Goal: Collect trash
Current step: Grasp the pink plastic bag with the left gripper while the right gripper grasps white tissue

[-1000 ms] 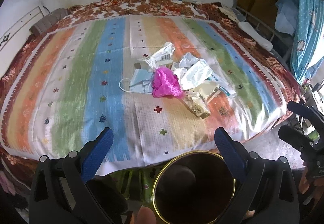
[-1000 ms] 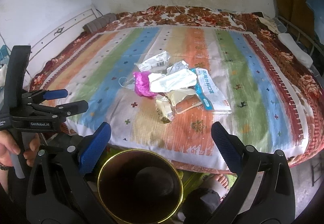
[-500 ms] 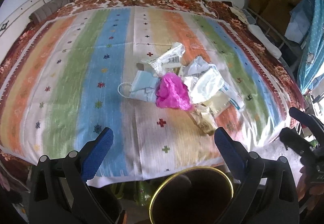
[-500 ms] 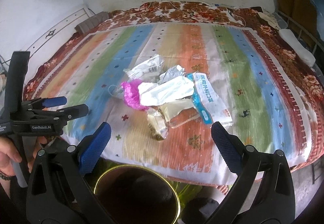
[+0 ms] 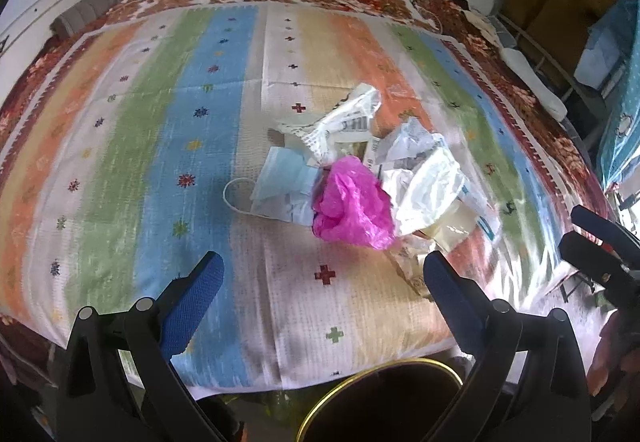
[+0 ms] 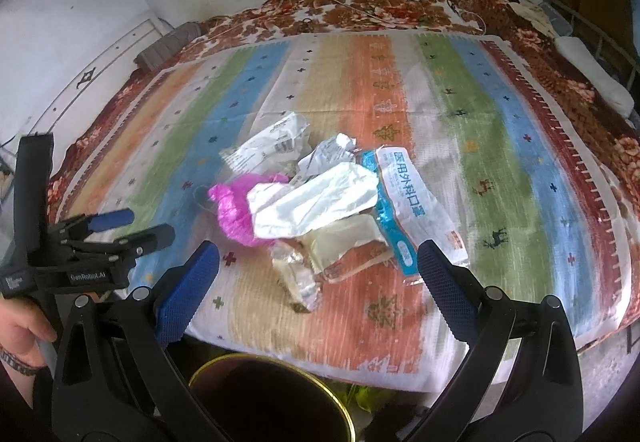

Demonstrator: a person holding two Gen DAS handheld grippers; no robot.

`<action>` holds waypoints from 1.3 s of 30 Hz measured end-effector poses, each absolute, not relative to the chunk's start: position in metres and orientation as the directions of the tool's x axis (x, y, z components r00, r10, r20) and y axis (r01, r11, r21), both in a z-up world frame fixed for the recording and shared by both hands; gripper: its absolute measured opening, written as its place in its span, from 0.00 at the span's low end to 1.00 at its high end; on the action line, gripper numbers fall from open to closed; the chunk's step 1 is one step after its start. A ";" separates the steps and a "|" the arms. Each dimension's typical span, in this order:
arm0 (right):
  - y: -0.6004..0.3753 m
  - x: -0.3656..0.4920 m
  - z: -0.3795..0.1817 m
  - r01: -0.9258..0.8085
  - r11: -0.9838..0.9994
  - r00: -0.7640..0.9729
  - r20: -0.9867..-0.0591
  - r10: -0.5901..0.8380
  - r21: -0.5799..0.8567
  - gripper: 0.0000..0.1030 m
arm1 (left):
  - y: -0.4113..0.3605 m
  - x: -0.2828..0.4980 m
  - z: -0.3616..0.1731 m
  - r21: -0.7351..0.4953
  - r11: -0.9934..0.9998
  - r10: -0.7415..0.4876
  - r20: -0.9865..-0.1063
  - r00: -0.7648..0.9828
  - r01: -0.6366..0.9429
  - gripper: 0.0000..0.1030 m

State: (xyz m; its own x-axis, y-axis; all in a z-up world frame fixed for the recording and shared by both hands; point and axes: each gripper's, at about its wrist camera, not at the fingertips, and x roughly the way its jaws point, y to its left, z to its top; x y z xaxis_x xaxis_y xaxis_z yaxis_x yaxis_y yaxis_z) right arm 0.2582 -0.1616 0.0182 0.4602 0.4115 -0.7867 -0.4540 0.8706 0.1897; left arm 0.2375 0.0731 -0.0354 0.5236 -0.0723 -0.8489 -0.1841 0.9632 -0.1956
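Note:
A heap of trash lies on the striped bed cover [image 5: 200,146]: a pink plastic bag [image 5: 352,206] [image 6: 234,212], a blue face mask [image 5: 280,178], white crumpled wrappers [image 5: 424,190] [image 6: 316,202], a blue-and-white mask packet [image 6: 412,206] and a foil wrapper [image 6: 300,282]. My left gripper [image 5: 322,284] hangs open over the near edge of the bed, short of the heap. My right gripper [image 6: 316,276] is open too, with the foil wrapper between and beyond its fingers. A dark bin with a gold rim [image 5: 380,402] [image 6: 272,398] stands below the bed edge.
A floral blanket [image 6: 360,10] lies under the cover towards the wall. At the bed's right side are a metal rail and a white pillow [image 5: 532,78], with hanging cloth [image 5: 620,90] beyond. A hand [image 6: 20,326] holds the left gripper [image 6: 120,230], seen at the left of the right wrist view.
Both grippers have moved forward and up over the bed edge, so the trash heap looks nearer. The bin has slid lower in both views. Both stay open.

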 end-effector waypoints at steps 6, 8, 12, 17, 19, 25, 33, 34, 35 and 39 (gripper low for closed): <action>-0.152 0.282 0.002 -0.444 0.869 0.424 -0.804 0.417 0.217 0.91 | 0.080 0.258 -0.054 -0.191 0.965 -0.081 -0.869 0.487 -0.180 0.94; -0.149 0.289 -0.005 -0.437 0.874 0.413 -0.816 0.405 0.213 0.91 | 0.081 0.262 -0.059 -0.203 0.963 -0.094 -0.870 0.483 -0.177 0.94; -0.144 0.302 -0.017 -0.424 0.875 0.387 -0.828 0.406 0.231 0.91 | 0.083 0.271 -0.066 -0.226 0.959 -0.118 -0.869 0.480 -0.172 0.94; -0.140 0.320 -0.035 -0.398 0.885 0.360 -0.846 0.393 0.241 0.91 | 0.080 0.282 -0.075 -0.256 0.953 -0.154 -0.871 0.467 -0.162 0.94; -0.140 0.327 -0.042 -0.386 0.887 0.348 -0.851 0.393 0.251 0.91 | 0.080 0.284 -0.079 -0.263 0.950 -0.161 -0.873 0.460 -0.166 0.94; -0.135 0.348 -0.063 -0.352 0.886 0.297 -0.861 0.412 0.302 0.82 | 0.080 0.293 -0.086 -0.296 0.940 -0.190 -0.871 0.454 -0.173 0.83; -0.124 0.358 -0.084 -0.335 0.879 0.239 -0.872 0.427 0.338 0.53 | 0.076 0.304 -0.089 -0.335 0.930 -0.238 -0.860 0.452 -0.149 0.43; -0.123 0.358 -0.086 -0.334 0.881 0.236 -0.875 0.423 0.336 0.45 | 0.074 0.304 -0.089 -0.339 0.931 -0.245 -0.858 0.451 -0.139 0.38; -0.122 0.358 -0.087 -0.333 0.880 0.231 -0.875 0.425 0.339 0.40 | 0.072 0.305 -0.090 -0.341 0.931 -0.252 -0.857 0.449 -0.128 0.30; -0.117 0.357 -0.087 -0.349 0.868 0.222 -0.869 0.442 0.352 0.16 | 0.064 0.303 -0.089 -0.323 0.941 -0.249 -0.861 0.444 -0.098 0.10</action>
State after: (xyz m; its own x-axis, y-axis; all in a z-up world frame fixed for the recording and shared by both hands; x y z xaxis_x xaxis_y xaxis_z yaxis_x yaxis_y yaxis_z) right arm 0.3566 -0.1167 -0.0869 0.2215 0.4417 -0.8694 -0.3493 0.8683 0.3522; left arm 0.3029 0.0642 -0.0889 0.4439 -0.2492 -0.8607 -0.0976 0.9414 -0.3230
